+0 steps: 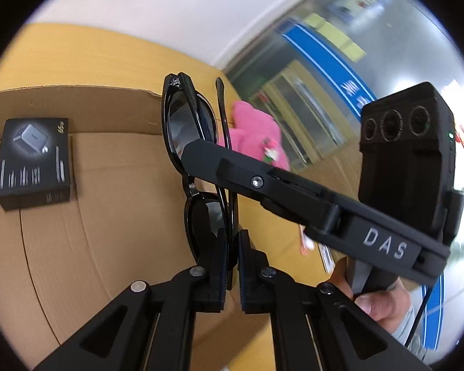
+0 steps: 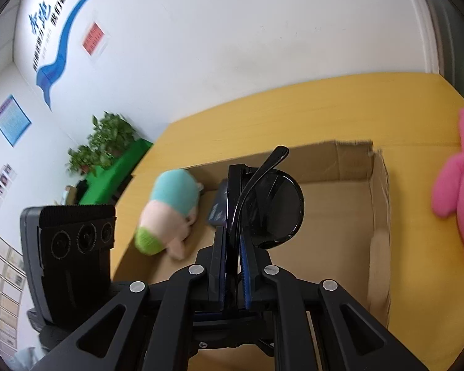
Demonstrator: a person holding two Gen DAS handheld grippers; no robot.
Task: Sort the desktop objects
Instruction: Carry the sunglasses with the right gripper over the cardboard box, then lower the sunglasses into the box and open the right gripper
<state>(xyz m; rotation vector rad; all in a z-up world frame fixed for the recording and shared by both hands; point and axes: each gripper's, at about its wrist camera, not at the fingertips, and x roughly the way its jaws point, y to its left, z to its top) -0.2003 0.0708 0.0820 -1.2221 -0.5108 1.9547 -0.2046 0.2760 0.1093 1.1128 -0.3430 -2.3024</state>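
Sunglasses (image 1: 198, 154) are being gripped by both grippers: left gripper (image 1: 232, 247) is clenching one lens end, right gripper (image 2: 232, 247) the other, above the cardboard box (image 2: 377, 210) lying beyond the jaws.

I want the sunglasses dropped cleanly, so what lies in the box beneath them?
Both claws, left and right, clamp the folded sunglasses above the cardboard box. A black charger box and a plush toy lie toward one end; the cardboard floor beside them looks bare, so nothing visible blocks a drop there.
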